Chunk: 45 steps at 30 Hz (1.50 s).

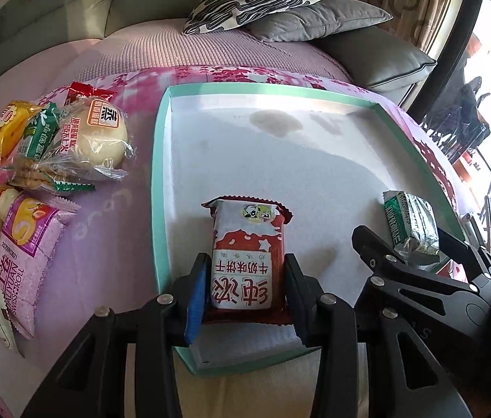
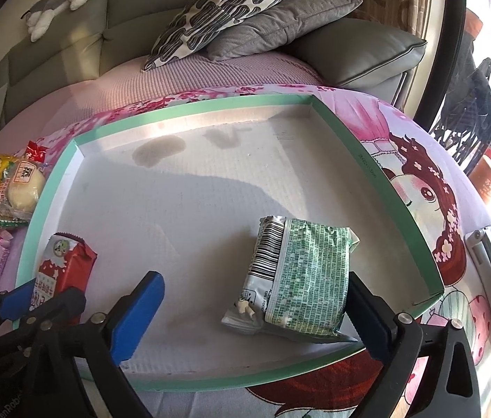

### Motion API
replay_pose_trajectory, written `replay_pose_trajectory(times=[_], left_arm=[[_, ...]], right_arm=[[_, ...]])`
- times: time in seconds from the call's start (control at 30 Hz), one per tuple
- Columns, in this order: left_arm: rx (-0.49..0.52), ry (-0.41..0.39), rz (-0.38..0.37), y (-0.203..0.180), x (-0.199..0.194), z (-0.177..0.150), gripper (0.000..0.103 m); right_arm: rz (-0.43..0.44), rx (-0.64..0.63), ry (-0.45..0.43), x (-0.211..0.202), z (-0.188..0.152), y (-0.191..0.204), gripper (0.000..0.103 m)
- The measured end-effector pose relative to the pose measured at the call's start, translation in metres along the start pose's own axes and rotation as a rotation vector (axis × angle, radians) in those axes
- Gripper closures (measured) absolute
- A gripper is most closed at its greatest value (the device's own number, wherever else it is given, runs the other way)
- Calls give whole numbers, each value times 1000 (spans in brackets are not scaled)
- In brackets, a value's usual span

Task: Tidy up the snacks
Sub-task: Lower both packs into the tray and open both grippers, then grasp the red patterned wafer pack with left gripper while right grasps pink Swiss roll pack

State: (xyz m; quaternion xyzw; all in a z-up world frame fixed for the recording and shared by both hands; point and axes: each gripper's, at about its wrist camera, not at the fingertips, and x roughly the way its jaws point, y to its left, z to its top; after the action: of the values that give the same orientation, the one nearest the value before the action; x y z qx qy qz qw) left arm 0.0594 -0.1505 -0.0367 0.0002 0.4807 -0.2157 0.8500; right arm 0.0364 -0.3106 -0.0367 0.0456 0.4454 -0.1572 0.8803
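Snacks are being gathered into a shallow green-rimmed box (image 2: 377, 174) that lies on a pink printed cloth (image 1: 113, 230) in front of a grey sofa (image 2: 367, 55). Two packets are already inside the box, and its white floor is otherwise bare apart from a few dark stains near the far wall.

A red milk-biscuit packet (image 1: 247, 261) is seen near the front left of the box, between the fingers of the left gripper (image 1: 245, 296). The blue pads are pressed against its two sides, so the packet is judged to be clamped and not yet released; whether its bottom edge rests on the box floor cannot be told.

A green-and-silver packet (image 2: 301, 278) lies flat near the front right corner. The right gripper (image 2: 255, 313) is spread wide around it: one pad stands well clear on the left, while the other is just beside the packet's right edge. Nothing is gripped there, and this packet is judged to be already placed.

Most of the work is judged to remain. Outside the box, on the cloth to its left, a heap is left unsorted: a steamed cake bun (image 1: 101, 136), a yellow packet (image 1: 1, 129), a purple Swiss-roll packet (image 1: 26, 254) and several others.
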Motion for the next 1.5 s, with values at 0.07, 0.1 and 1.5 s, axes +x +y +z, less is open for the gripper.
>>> replay_pose_trajectory(times=[0.07,0.1,1.5], left_arm=[[-3,-9,-14,-1,-3,1,49],[-2,-17,-17,-2,-6,2,43],[-510,-192,411,252,-133,-50,2]], right_arm=[[-9,18,-24,-4,2,-4,0],[-18,28,-41,-8,2,-7,0],[419,-265,-186,-60,-31,223,0]])
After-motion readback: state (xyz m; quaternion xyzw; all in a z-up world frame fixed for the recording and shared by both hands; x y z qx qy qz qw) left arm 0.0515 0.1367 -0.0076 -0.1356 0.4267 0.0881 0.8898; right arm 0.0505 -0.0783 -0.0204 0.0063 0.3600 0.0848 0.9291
